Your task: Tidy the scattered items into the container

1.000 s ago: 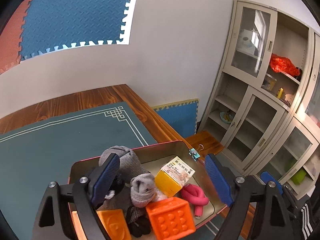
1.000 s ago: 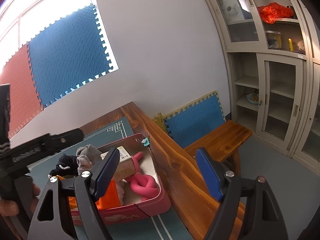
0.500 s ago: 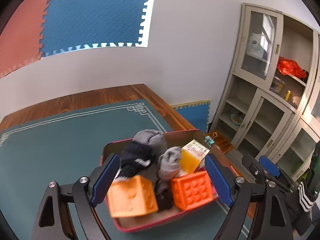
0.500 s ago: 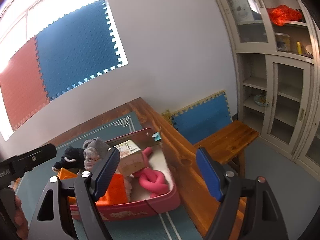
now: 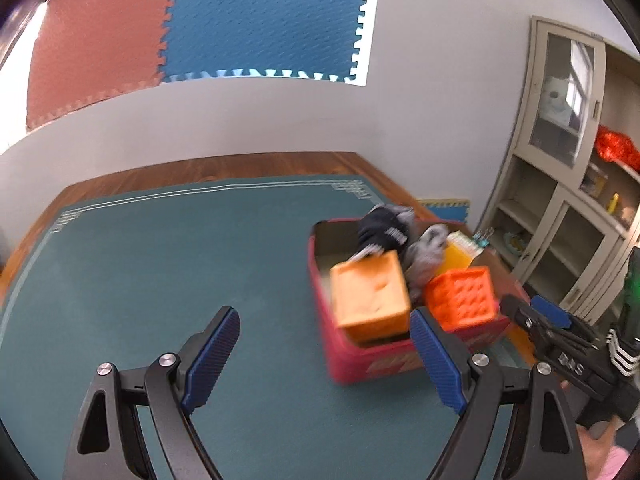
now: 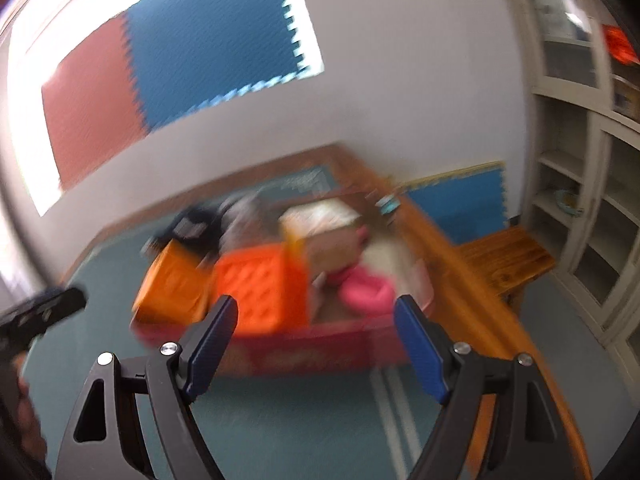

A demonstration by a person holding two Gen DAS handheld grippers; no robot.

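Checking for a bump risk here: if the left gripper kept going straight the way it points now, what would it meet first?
Probably the green mat. The left gripper is open with nothing between its fingers, and the red container sits off toward its right finger, likely just beside that line.

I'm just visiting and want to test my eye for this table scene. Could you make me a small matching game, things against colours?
Things:
1. container
2. knotted rope toy
3. studded cube
4. table mat

Colours:
A. teal green
B. pink
C. red
D. bright orange

Pairs: 1-C, 2-B, 3-D, 4-A
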